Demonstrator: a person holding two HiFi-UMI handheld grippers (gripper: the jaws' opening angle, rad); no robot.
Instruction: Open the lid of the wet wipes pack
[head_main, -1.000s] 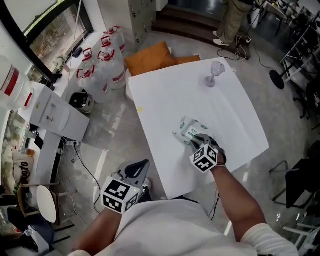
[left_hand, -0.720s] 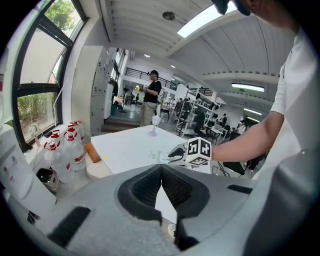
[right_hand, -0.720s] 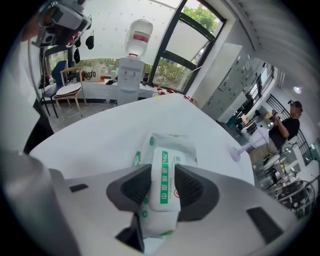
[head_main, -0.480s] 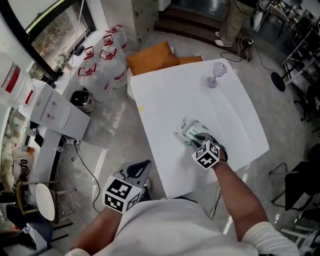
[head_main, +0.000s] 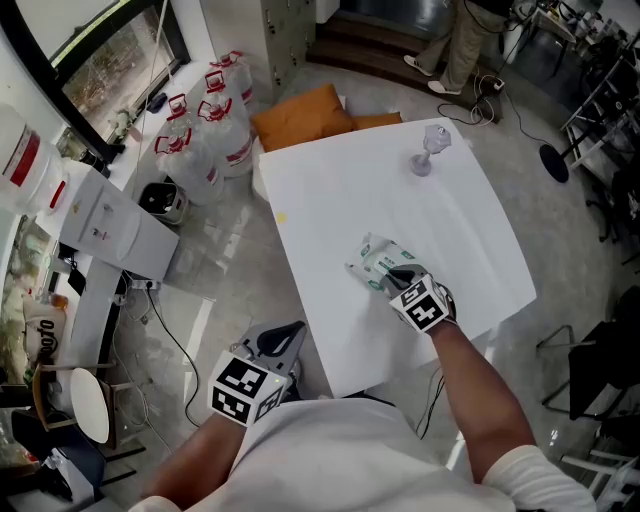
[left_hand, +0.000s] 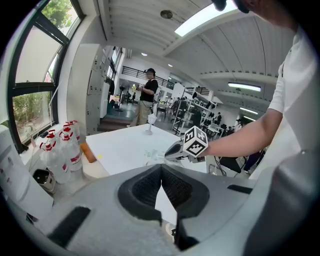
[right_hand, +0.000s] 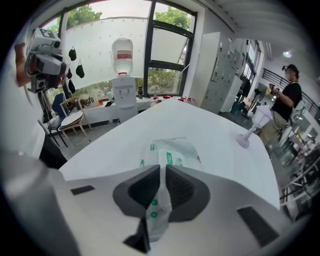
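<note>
The wet wipes pack (head_main: 383, 260), white with green print, lies flat on the white table (head_main: 330, 190) near its front right corner. My right gripper (head_main: 394, 281) points down at the pack's near end. In the right gripper view its jaws have just been closing, and the right gripper (right_hand: 162, 176) is shut on a thin white, green-printed flap of the pack (right_hand: 176, 150). The rest of the pack lies on the table beyond the jaws. My left gripper (head_main: 284, 340) hangs off the table's front edge, left of the pack. Its left gripper (left_hand: 161, 171) pads meet with nothing between them.
A clear stemmed glass (head_main: 430, 148) stands at the table's far right. On the floor to the left are several water bottles (head_main: 205, 130), an orange cushion (head_main: 300, 115) and a white water dispenser (head_main: 110, 225). A person (head_main: 468, 40) stands beyond the table.
My right gripper has rolled a little over the pack's near end, its marker cube shifting right. The pack and my left gripper have stayed where they were.
</note>
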